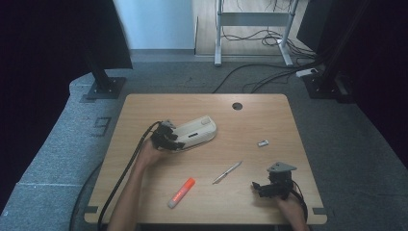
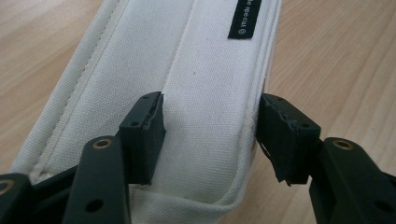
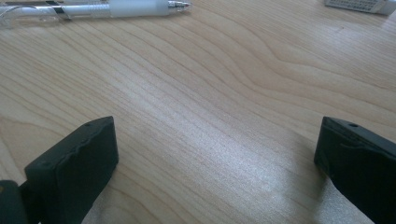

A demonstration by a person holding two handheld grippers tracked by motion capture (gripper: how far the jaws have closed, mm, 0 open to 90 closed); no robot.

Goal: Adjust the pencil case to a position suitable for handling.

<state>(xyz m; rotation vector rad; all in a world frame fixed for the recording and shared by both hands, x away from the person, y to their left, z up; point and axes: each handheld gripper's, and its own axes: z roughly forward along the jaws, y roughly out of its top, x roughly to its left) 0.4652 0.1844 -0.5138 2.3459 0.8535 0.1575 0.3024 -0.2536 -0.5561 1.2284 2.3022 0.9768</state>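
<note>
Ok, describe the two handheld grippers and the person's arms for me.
Both grippers are black. The left gripper trails a thick black cable along the forearm. Its squarish jaw pads sit on arms with brass-ringed screw holes. The right gripper carries a grey three-cornered plate on top. The forearms are bare, with no sleeves in sight.

A light wooden table [image 1: 269, 115] with a round cable hole [image 1: 237, 106] at 12 o'clock stands on grey carpet [image 1: 53, 159]; black stands [image 1: 103, 84] at 10 and 2 o'clock, a white desk frame [image 1: 252, 29] and loose cables [image 1: 260, 77] beyond, dim light
</note>
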